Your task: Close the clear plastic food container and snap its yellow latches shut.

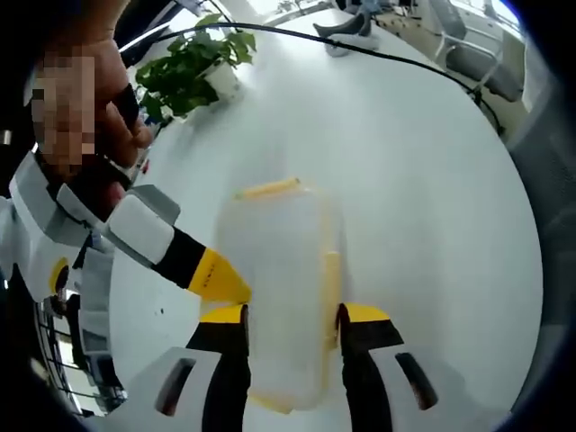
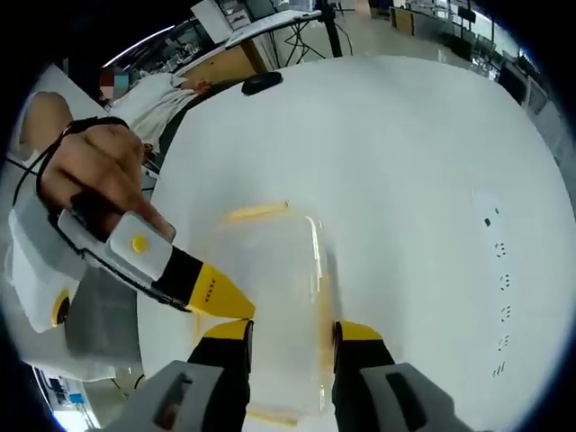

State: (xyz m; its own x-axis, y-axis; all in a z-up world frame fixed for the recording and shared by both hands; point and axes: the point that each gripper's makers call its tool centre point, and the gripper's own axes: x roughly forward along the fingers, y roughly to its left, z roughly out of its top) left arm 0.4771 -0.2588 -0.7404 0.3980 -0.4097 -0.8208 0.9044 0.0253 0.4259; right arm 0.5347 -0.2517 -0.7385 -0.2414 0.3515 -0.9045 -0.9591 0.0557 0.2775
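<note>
**Both jaws straddle the clear container on the white counter**

White counter [image 1: 423, 180] runs wide under everything; I see it again in my right gripper view [image 2: 423, 162]. Clear plastic food container [image 1: 281, 288] lies flat on it, long axis running away from me, lid on top. In my left gripper view it sits between my left gripper [image 1: 292, 315] jaws, yellow tips touching or just beside its two long sides, so I'm clamped on it. One yellow latch [image 1: 268, 188] shows at the far short end, another [image 1: 331, 279] along the right long side; can't tell if either is snapped.

In my right gripper view the container [image 2: 283, 297] sits the same way between my right gripper [image 2: 292, 331] jaws, tips at both long sides, gripping it. Far-end latch [image 2: 256, 211] visible there too.

The other gripper's yellow tip comes in from the left in each view, meeting the container's left side. Potted plant [image 1: 184, 72] stands far left on the counter, well apart. Black cable [image 1: 387, 56] crosses the far counter.
</note>
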